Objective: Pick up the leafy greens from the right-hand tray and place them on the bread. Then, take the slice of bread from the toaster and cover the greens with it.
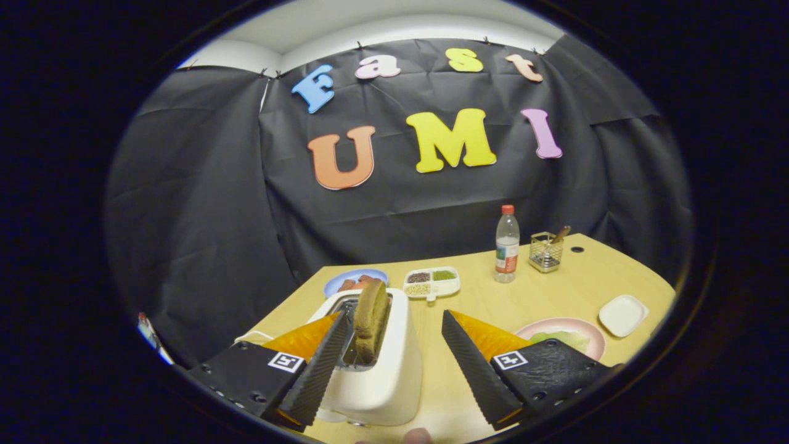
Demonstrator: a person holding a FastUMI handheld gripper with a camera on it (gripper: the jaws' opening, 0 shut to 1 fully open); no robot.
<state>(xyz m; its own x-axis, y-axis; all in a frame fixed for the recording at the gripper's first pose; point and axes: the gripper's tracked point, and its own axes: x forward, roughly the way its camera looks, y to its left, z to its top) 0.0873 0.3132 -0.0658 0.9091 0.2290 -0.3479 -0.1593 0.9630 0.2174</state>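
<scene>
A white toaster [382, 376] stands between and just under my fingers, with a brown slice of bread [372, 320] sticking upright out of its slot. My gripper [394, 333] is open, its fingers on either side of the slice and apart from it; the left finger [320, 364] hangs over the toaster's left edge. To the right, beyond the right finger [474, 364], a pink plate [570, 327] holds pale leafy greens [561, 338], partly hidden by the gripper body.
On the wooden table [481, 296] beyond the toaster sit a blue plate [345, 280] with reddish food, a white divided dish [431, 282] of seasonings, a plastic bottle [506, 243], a wire holder [546, 251] and a small white dish [622, 315].
</scene>
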